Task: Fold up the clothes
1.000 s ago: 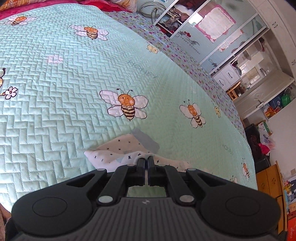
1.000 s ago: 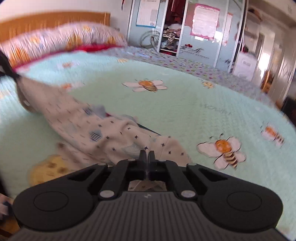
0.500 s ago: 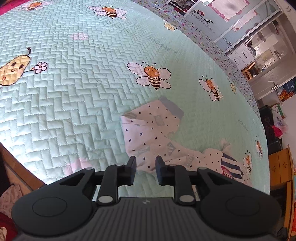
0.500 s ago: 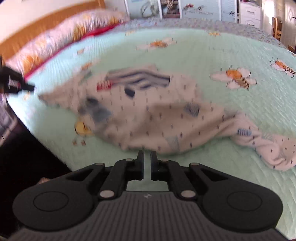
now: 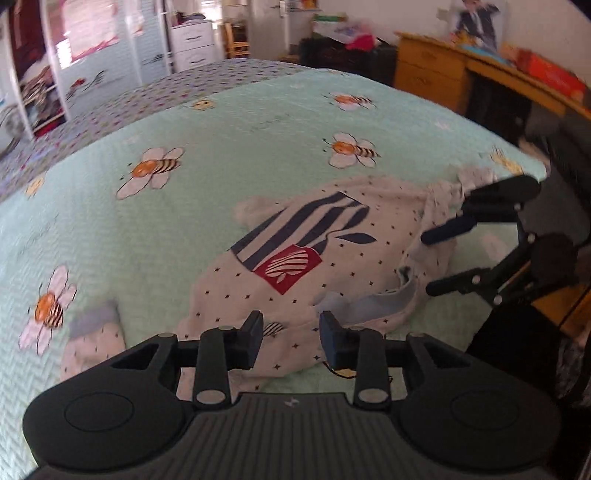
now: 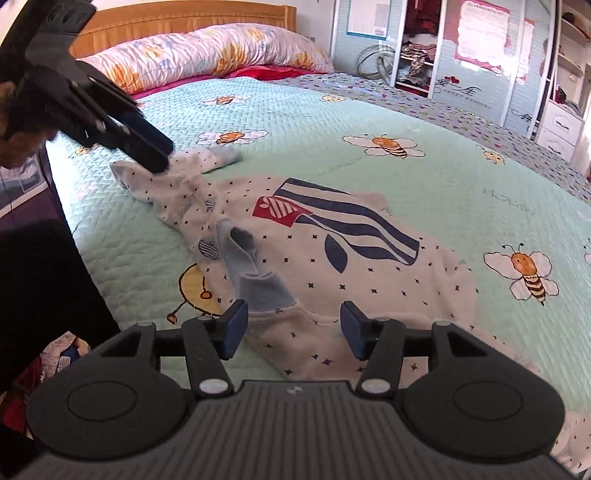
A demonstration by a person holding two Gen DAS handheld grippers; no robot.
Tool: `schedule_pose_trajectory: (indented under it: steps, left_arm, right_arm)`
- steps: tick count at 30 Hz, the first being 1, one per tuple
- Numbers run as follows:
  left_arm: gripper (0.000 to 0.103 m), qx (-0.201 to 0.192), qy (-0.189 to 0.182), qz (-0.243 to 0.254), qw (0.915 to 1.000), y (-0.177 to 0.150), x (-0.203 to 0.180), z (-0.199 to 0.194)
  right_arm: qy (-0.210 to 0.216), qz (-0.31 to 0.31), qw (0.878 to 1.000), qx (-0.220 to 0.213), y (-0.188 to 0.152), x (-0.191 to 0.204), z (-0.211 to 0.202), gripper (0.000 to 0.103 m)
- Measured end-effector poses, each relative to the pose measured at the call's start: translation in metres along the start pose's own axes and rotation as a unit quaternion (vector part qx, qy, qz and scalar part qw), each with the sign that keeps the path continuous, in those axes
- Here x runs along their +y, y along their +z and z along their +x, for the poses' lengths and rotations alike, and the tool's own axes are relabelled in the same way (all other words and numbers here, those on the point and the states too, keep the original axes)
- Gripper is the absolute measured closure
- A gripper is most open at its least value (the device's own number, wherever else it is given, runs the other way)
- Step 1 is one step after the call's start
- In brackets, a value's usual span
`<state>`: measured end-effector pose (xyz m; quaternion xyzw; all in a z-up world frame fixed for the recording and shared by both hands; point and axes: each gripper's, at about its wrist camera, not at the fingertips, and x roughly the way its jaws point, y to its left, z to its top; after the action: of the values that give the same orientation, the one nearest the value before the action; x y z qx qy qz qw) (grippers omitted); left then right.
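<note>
A white dotted sweatshirt (image 5: 343, 258) with blue stripes and a red patch lies spread on the mint bee quilt (image 5: 229, 122). My left gripper (image 5: 291, 339) is open, low over the shirt's near edge with cloth showing between its fingers. In the same view, my right gripper (image 5: 436, 258) is open by the light-blue collar on the right. In the right wrist view the sweatshirt (image 6: 369, 273) lies face up, and my right gripper (image 6: 293, 328) is open just behind a folded-over sleeve with a light-blue cuff (image 6: 264, 291). My left gripper (image 6: 160, 157) hovers at the far sleeve.
The bed's near edge (image 6: 85, 236) drops to a dark floor on the left. A flowered pillow (image 6: 207, 48) and wooden headboard (image 6: 184, 18) stand at the back, with wardrobe doors (image 6: 480, 48) behind. A wooden desk (image 5: 461, 74) sits beyond the bed.
Both grippers were shut on the sweatshirt and held it up. They have let go and opened, and the shirt now lies spread flat on the quilt. Both views have swung round.
</note>
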<state>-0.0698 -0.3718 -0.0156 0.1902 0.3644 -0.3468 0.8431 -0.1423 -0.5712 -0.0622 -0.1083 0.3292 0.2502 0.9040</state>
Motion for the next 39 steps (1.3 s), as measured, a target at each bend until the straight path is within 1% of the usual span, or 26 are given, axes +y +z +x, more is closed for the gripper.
schedule_pose_trajectory:
  steps: [3,5,6,8,11,12,13,14,15,17,19,21,23,26,30,33,35,39]
  left_arm:
    - [0.068,0.023,-0.010,0.049,0.9985,0.001,0.003,0.021]
    - [0.065,0.032,-0.029,0.081,0.9958,0.003,0.004,0.030]
    - [0.065,0.036,-0.037,0.097,0.9939,0.004,0.005,0.035]
    - [0.065,0.046,-0.037,0.128,0.9901,0.006,0.003,0.043]
    - [0.065,0.043,-0.040,0.172,0.9834,0.007,-0.004,0.052]
    - [0.065,0.051,-0.041,0.188,0.9799,0.006,-0.008,0.057]
    - [0.068,0.059,-0.050,0.202,0.9763,0.004,-0.013,0.059]
    - [0.080,0.066,-0.059,0.216,0.9724,0.001,-0.017,0.061]
    - [0.085,0.073,-0.067,0.229,0.9685,-0.002,-0.021,0.062]
    - [0.098,0.073,-0.064,0.237,0.9666,-0.008,-0.027,0.062]
    - [0.099,0.050,-0.053,0.226,0.9713,-0.012,-0.031,0.056]
    - [0.099,0.014,-0.040,0.191,0.9807,-0.011,-0.029,0.044]
    - [0.099,-0.020,-0.031,0.150,0.9881,-0.009,-0.025,0.029]
    - [0.099,-0.040,-0.018,0.106,0.9933,-0.009,-0.019,0.017]
    - [0.099,-0.031,-0.011,0.055,0.9979,-0.006,-0.010,0.021]
    - [0.099,-0.030,-0.014,0.014,0.9993,-0.001,0.001,0.027]
    - [0.099,-0.024,-0.010,-0.009,0.9996,0.003,0.007,0.032]
    - [0.099,-0.001,0.005,-0.034,0.9994,0.012,0.012,0.048]
  right_arm:
    - [-0.007,0.020,1.000,0.003,-0.009,-0.008,-0.008,0.046]
    - [-0.012,0.033,0.999,0.007,-0.015,-0.015,-0.014,0.045]
    - [-0.014,0.039,0.999,0.008,-0.017,-0.017,-0.016,0.045]
    - [-0.019,0.051,0.999,0.008,-0.020,-0.022,-0.019,0.044]
    - [-0.027,0.060,0.998,0.003,-0.021,-0.026,-0.022,0.043]
    - [-0.028,0.059,0.998,0.002,-0.020,-0.026,-0.022,0.043]
    - [-0.029,0.058,0.998,0.002,-0.020,-0.026,-0.023,0.043]
    - [-0.030,0.054,0.998,0.003,-0.019,-0.026,-0.022,0.042]
    - [-0.031,0.049,0.998,0.005,-0.017,-0.026,-0.022,0.042]
    - [-0.035,0.032,0.999,0.008,-0.014,-0.024,-0.021,0.042]
    - [-0.043,0.000,0.999,0.011,-0.010,-0.020,-0.018,0.041]
    - [-0.051,-0.032,0.998,0.014,-0.005,-0.016,-0.016,0.041]
    - [-0.058,-0.058,0.997,0.014,0.000,-0.015,-0.012,0.041]
    - [-0.044,-0.082,0.996,0.010,0.010,-0.014,-0.006,0.041]
    - [-0.029,-0.119,0.992,0.043,0.015,-0.013,0.013,0.041]
    - [-0.031,-0.137,0.988,0.063,0.016,-0.014,0.023,0.041]
    - [-0.026,-0.130,0.989,0.068,0.016,-0.018,0.026,0.041]
    - [-0.023,-0.109,0.991,0.075,0.011,-0.023,0.027,0.041]
